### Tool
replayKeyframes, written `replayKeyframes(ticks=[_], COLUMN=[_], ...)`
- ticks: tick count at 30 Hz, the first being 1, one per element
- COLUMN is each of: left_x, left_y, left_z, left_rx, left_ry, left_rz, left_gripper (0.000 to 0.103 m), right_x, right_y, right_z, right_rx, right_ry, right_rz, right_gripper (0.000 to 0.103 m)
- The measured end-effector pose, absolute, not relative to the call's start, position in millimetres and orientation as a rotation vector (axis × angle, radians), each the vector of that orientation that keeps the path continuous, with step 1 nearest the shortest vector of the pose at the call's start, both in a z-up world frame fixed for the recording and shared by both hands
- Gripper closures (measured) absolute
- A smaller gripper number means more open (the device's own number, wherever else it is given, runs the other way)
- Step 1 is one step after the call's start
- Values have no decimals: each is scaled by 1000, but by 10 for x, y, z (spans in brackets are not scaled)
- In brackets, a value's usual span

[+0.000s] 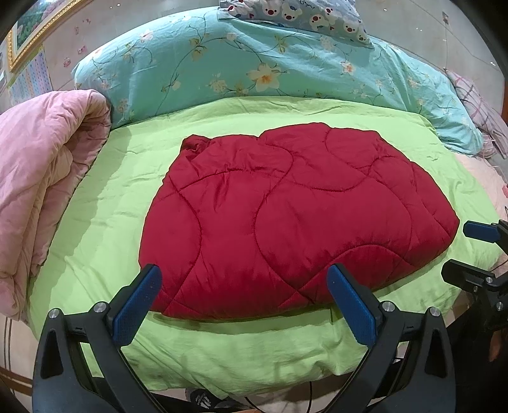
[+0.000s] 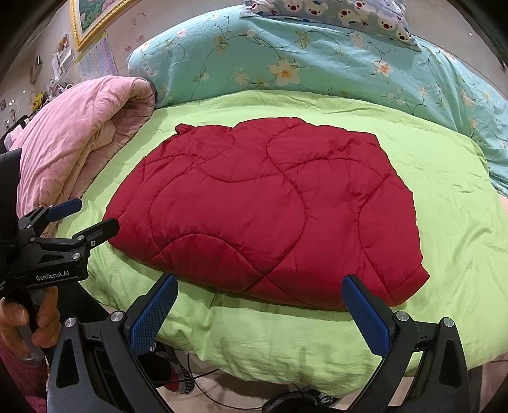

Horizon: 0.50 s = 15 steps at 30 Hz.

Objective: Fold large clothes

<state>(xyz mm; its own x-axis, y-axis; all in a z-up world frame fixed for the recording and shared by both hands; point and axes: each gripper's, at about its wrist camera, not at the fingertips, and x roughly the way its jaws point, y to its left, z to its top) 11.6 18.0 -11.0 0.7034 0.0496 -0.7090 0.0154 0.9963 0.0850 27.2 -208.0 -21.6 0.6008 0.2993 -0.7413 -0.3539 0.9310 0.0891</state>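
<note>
A red quilted garment (image 1: pixel 285 216) lies folded into a compact block on a lime green sheet (image 1: pixel 104 203); it also shows in the right wrist view (image 2: pixel 270 206). My left gripper (image 1: pixel 244 276) is open and empty, hovering just short of the garment's near edge. My right gripper (image 2: pixel 260 286) is open and empty, also just short of the near edge. In the right wrist view the left gripper (image 2: pixel 92 216) sits at the garment's left side; in the left wrist view the right gripper (image 1: pixel 457 251) sits at its right side.
A folded pink quilt (image 1: pixel 47 165) lies at the left. A teal floral duvet (image 1: pixel 254 63) and a bear-print pillow (image 1: pixel 301 16) lie behind. The bed's front edge (image 1: pixel 254 365) hangs below the grippers, with shoes and cables (image 2: pixel 177 375) on the floor.
</note>
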Motion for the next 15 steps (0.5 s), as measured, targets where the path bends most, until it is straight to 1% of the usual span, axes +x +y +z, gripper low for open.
replayKeyframes(ticks=[15], left_x=[129], left_y=[175], left_z=[-93], left_rx=[90], left_ry=[792], left_rz=[26], left_gripper=[0], right_x=[260], right_y=[-2063], right_z=[-183], right_rx=[-71], right_ry=[838], right_rz=[382], right_gripper=[0])
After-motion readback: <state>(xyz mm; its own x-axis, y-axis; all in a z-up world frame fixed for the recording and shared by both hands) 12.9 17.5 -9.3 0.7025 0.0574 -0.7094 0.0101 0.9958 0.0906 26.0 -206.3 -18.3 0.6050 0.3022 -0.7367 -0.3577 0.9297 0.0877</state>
